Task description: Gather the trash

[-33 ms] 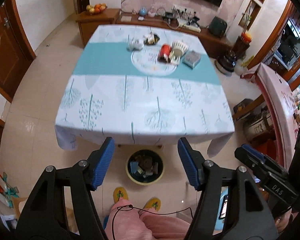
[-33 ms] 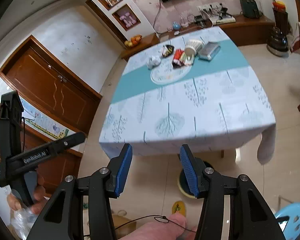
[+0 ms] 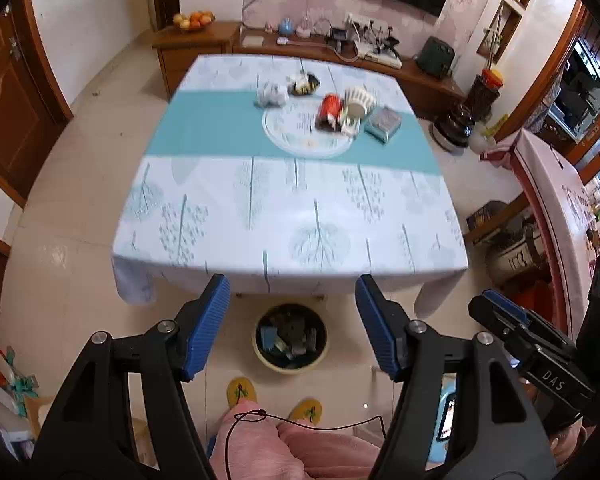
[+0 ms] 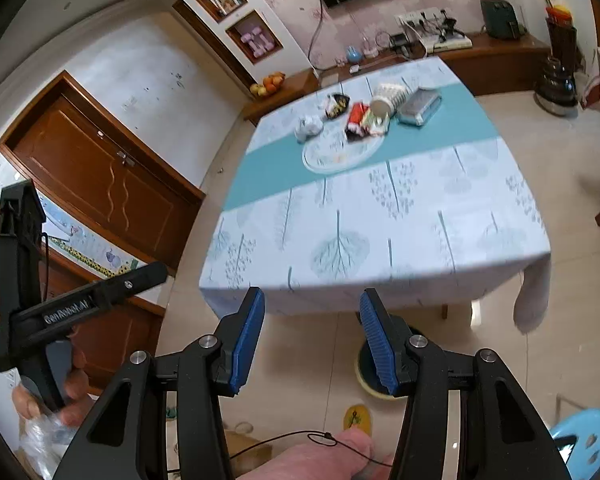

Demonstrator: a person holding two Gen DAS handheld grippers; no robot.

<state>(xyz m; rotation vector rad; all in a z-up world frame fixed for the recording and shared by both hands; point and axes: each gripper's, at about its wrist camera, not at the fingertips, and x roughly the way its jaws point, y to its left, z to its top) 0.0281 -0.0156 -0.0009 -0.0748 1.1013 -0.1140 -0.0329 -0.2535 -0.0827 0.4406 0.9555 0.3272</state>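
Observation:
On the far half of the tree-print tablecloth (image 3: 284, 216) lie crumpled white paper (image 3: 272, 94), a dark wrapper (image 3: 305, 83), a red packet (image 3: 329, 112) and a tipped white paper cup (image 3: 358, 102), around a round plate (image 3: 300, 136). A yellow bin (image 3: 290, 338) with scraps inside stands on the floor under the near table edge. My left gripper (image 3: 291, 282) hovers above the bin; its jaws are closing with nothing between them. My right gripper (image 4: 311, 294) is open and empty, short of the table's near edge. In the right wrist view the bin (image 4: 362, 378) is partly hidden by one finger.
A grey-blue box (image 3: 383, 122) sits right of the cup. Yellow slippers (image 3: 241, 391) and pink-clad knees are below me. In the right wrist view a hand (image 4: 74, 394) holds the left tool over clear plastic (image 4: 40, 436). Brown doors stand left, a blue stool (image 4: 580, 436) right.

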